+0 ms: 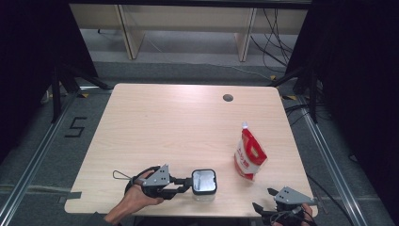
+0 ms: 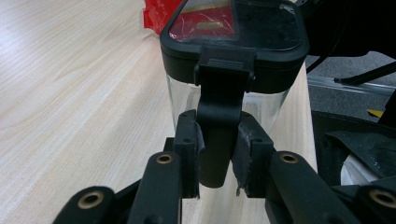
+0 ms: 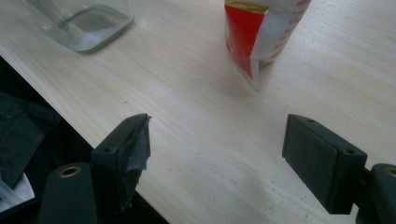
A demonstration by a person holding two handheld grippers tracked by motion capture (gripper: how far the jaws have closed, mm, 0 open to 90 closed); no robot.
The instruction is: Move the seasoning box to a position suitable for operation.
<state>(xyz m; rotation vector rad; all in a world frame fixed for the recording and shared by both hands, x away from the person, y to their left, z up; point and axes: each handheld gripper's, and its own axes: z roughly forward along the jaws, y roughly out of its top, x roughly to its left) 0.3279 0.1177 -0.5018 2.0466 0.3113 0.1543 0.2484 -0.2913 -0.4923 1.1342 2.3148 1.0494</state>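
A clear square container (image 1: 204,184) with a black lid stands near the table's front edge. My left gripper (image 1: 186,184) reaches it from the left. In the left gripper view the jaws (image 2: 217,140) are shut on the lid's black hanging latch (image 2: 219,112), just below the lid (image 2: 233,46). A red and white spouted pouch (image 1: 249,155) stands upright to the container's right, apart from it. My right gripper (image 1: 264,198) rests at the front right edge, open, its pads (image 3: 126,144) wide apart over bare wood. The pouch (image 3: 261,32) and the container's base (image 3: 86,21) lie ahead of it.
The light wooden table (image 1: 179,122) has a round cable hole (image 1: 228,98) at the back right. Black curtains flank both sides. Wooden furniture legs and cables (image 1: 273,37) stand on the floor behind. A thin wire loop (image 1: 120,175) lies by my left hand.
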